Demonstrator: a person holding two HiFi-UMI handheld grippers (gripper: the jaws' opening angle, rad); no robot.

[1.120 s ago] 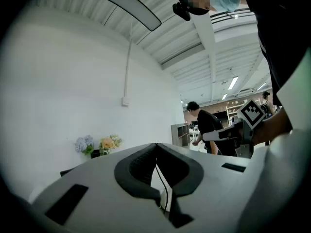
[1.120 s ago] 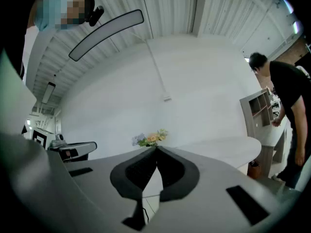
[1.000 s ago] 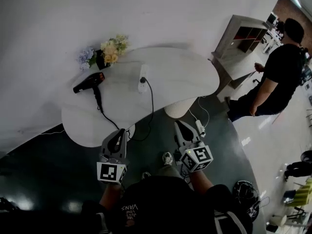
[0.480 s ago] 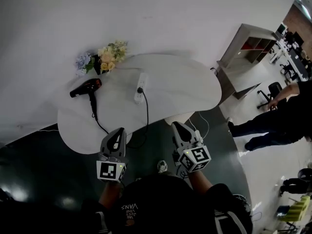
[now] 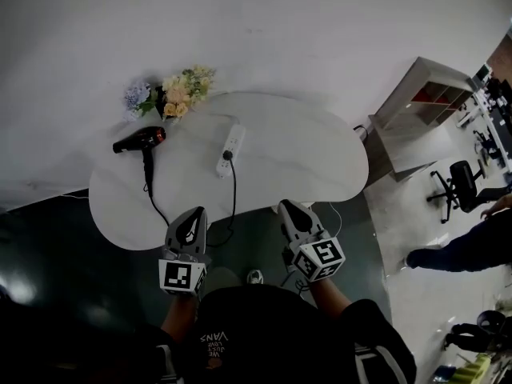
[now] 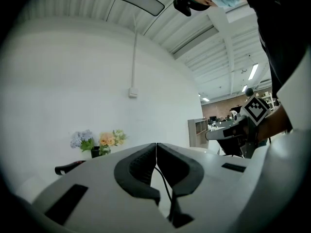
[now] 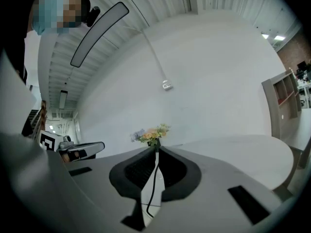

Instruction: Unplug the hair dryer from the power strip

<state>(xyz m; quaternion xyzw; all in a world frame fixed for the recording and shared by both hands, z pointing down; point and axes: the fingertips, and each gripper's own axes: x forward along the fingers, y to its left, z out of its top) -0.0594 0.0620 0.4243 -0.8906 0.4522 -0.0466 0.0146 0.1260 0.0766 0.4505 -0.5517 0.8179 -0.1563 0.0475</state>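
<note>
I'm holding both grippers level over the dark floor (image 5: 72,238), just short of the table's (image 5: 312,146) near edge, tips pointing twd it. L gripper (image 5: 194,214): fingers clenched tip to tip, nothing btwn them, and its own view (image 6: 156,147) is showing the same. R gripper (image 5: 290,207): also clenched and empty, pads meeting at the tips (image 7: 156,151). Neither is touching anything.

The dryer (image 5: 138,141), black w/ a red end, is lying on its side at the table's left, near the flowers (image 5: 170,93) standing at the back edge by the wall (image 5: 320,30). Its cord (image 5: 234,190) is running off the near edge, looping below the table, then coming back up to the plug (image 5: 227,156), which is sitting in the near end of the strip (image 5: 231,140). That strip is lying mid-table, ahead of both grippers and well apart from them. Plug's not out yet.

R of the table: a shelf unit (image 5: 420,94), an office chair (image 5: 458,184), and a person (image 5: 456,250) at the frame edge.
</note>
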